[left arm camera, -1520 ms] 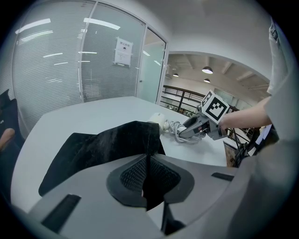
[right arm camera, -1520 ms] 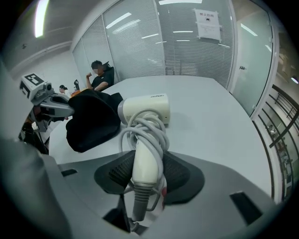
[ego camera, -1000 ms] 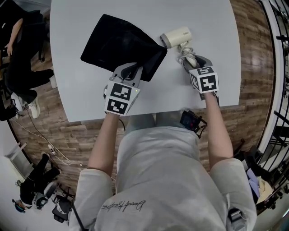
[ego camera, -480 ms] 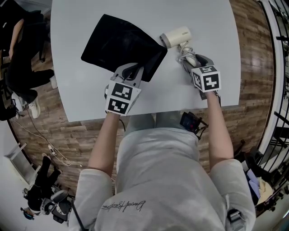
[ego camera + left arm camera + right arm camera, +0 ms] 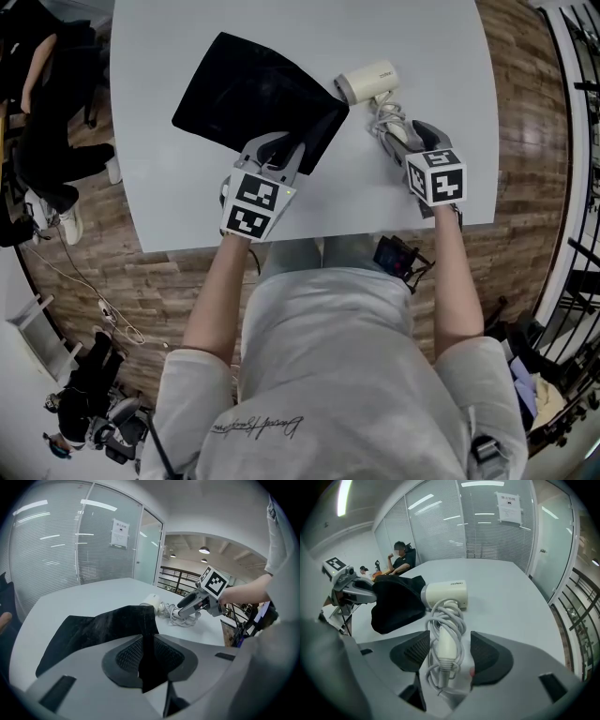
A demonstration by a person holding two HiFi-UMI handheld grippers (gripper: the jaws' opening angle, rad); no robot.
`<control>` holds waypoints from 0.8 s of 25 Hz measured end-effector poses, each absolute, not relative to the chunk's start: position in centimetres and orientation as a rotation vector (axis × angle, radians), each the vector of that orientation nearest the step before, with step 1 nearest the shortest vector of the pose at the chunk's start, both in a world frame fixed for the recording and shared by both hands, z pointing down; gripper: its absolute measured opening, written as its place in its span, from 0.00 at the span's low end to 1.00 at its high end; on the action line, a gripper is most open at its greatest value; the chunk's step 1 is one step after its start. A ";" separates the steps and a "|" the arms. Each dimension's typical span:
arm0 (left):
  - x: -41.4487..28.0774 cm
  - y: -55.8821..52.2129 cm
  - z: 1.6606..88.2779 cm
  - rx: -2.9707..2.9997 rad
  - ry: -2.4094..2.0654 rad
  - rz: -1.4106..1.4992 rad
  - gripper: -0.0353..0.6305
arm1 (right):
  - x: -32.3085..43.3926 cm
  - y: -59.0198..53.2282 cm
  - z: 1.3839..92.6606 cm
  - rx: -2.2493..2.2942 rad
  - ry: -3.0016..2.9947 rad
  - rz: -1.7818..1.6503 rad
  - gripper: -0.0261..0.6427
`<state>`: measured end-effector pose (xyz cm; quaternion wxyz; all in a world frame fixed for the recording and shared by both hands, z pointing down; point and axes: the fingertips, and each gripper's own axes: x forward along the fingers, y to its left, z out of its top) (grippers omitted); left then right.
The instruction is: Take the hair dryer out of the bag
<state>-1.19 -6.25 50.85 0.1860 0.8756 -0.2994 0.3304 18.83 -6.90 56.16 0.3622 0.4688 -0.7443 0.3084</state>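
The white hair dryer point(image 5: 366, 82) lies on the white table point(image 5: 169, 187), outside the black bag point(image 5: 253, 94), its grey cord point(image 5: 384, 114) coiled round the handle. My right gripper point(image 5: 398, 127) stands open. Its jaws have just been opening, and the handle point(image 5: 444, 644) lies between them with both pads clear of it. My left gripper point(image 5: 278, 150) is at the bag's near edge. Its jaws have just been opening too, and a fold of the black cloth point(image 5: 146, 639) still hangs in the narrow gap between them. The bag lies flat and limp.
The table's near edge point(image 5: 319, 234) runs just behind both grippers, with wooden floor point(image 5: 525, 122) to either side. A person point(image 5: 399, 557) sits beyond the table's far left corner. Glass partition walls point(image 5: 487, 522) stand behind the table.
The right gripper's jaws have spread wider off the dryer handle, and it has drawn back slightly toward the near edge. The left gripper has stayed at the bag's edge, its jaws slightly parted.
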 end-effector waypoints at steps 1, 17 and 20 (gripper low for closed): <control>-1.1 -6.2 50.8 2.469 -0.835 0.929 0.18 | 18.8 -6.8 55.7 1.208 -1.924 0.786 0.46; -2.9 -5.0 46.3 2.476 -0.910 0.755 0.16 | 13.3 -4.7 47.0 1.130 -2.148 0.600 0.23; -3.6 -4.5 44.8 2.462 -0.946 0.695 0.10 | 12.4 -4.6 45.2 1.147 -2.186 0.562 0.12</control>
